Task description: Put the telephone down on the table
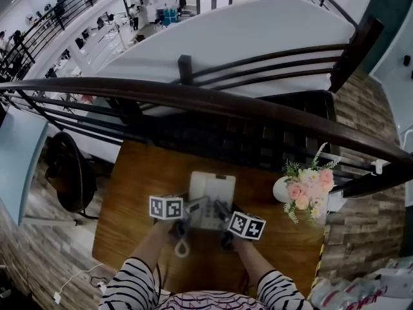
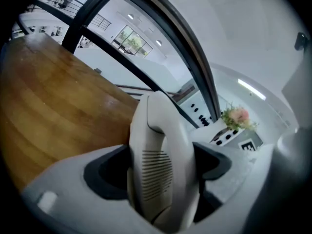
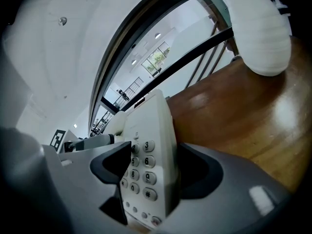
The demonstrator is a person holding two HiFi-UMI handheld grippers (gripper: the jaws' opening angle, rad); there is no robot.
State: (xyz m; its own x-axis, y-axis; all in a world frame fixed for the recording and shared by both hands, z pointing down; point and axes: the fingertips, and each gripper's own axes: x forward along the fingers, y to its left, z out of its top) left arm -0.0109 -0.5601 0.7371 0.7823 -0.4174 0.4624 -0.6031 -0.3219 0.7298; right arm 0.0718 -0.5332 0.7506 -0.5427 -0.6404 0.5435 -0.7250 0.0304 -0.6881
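A white push-button telephone (image 1: pixel 211 189) is over the middle of the wooden table (image 1: pixel 135 192). In the left gripper view my left gripper (image 2: pixel 161 168) is shut on the handset (image 2: pixel 158 126), its dark pads pressing both sides near the slotted earpiece. In the right gripper view my right gripper (image 3: pixel 148 168) is shut on the right edge of the telephone base (image 3: pixel 151 130), beside the keypad. From the head view, the left gripper (image 1: pixel 193 208) and the right gripper (image 1: pixel 221 213) sit close together at the phone's near end. A coiled cord (image 1: pixel 182 243) hangs below. Whether the base touches the table, I cannot tell.
A white vase of pink flowers (image 1: pixel 308 189) stands at the table's right side, large and close in the right gripper view as the vase (image 3: pixel 258 30). A dark railing (image 1: pixel 213 102) runs along the table's far edge. A black chair (image 1: pixel 68 170) stands left of the table.
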